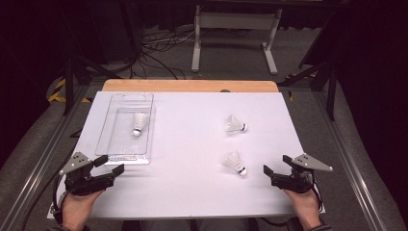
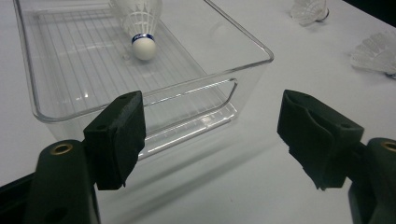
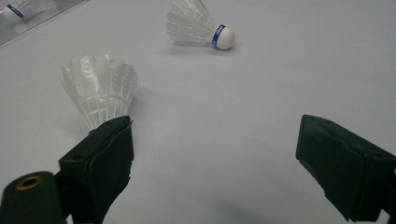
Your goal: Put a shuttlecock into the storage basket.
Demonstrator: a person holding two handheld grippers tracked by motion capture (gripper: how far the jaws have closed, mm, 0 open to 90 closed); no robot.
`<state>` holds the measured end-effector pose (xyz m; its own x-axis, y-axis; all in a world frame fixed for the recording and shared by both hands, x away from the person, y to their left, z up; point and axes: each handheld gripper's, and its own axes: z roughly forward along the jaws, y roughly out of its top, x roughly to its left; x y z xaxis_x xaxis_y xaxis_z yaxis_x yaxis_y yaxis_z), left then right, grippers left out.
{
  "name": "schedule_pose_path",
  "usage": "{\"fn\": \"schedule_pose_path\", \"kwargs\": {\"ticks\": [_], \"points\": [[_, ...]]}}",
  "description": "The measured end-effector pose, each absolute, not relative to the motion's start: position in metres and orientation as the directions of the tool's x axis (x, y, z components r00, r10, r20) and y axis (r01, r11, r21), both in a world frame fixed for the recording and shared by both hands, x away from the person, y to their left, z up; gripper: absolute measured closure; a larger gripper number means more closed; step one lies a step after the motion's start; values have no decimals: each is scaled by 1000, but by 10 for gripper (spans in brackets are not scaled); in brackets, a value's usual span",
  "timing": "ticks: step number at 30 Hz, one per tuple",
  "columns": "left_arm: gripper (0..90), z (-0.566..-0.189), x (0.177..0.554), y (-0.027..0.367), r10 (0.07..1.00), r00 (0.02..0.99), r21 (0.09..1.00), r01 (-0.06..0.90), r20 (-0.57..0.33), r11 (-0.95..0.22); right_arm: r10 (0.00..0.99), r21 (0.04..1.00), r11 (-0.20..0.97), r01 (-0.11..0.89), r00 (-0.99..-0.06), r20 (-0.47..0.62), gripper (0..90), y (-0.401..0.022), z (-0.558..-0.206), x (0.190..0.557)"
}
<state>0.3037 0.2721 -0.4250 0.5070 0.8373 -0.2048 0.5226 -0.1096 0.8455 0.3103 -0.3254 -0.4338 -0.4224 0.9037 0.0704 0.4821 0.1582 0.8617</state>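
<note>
A clear plastic tray point(image 1: 107, 139) lies on the left of the white table point(image 1: 192, 192), with one white shuttlecock point(image 1: 138, 124) inside it. Two more shuttlecocks rest on the table: a far one point(image 1: 235, 124) and a near one point(image 1: 235, 163). My left gripper point(image 1: 111, 164) is open just in front of the tray's near wall point(image 2: 187, 100), with the tray's shuttlecock point(image 2: 140, 28) beyond. My right gripper point(image 1: 276, 163) is open, right of the near shuttlecock point(image 3: 100, 91), whose cork is hidden behind one jaw. The far shuttlecock point(image 3: 198, 25) lies on its side beyond.
The table's wooden far edge point(image 1: 190, 85) runs behind the white sheet. Metal rails point(image 1: 346, 163) flank both sides of the table. On the floor beyond stand a white frame point(image 1: 235, 21) and loose cables point(image 1: 159, 48).
</note>
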Motion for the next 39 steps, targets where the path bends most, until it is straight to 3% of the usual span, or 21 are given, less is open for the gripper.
{"fn": "schedule_pose_path", "kwargs": {"ticks": [39], "points": [[231,-427,306,266,835,513,847,518,-199,-116,852,886,140,443,-509,120,93,-300,-417,322]]}}
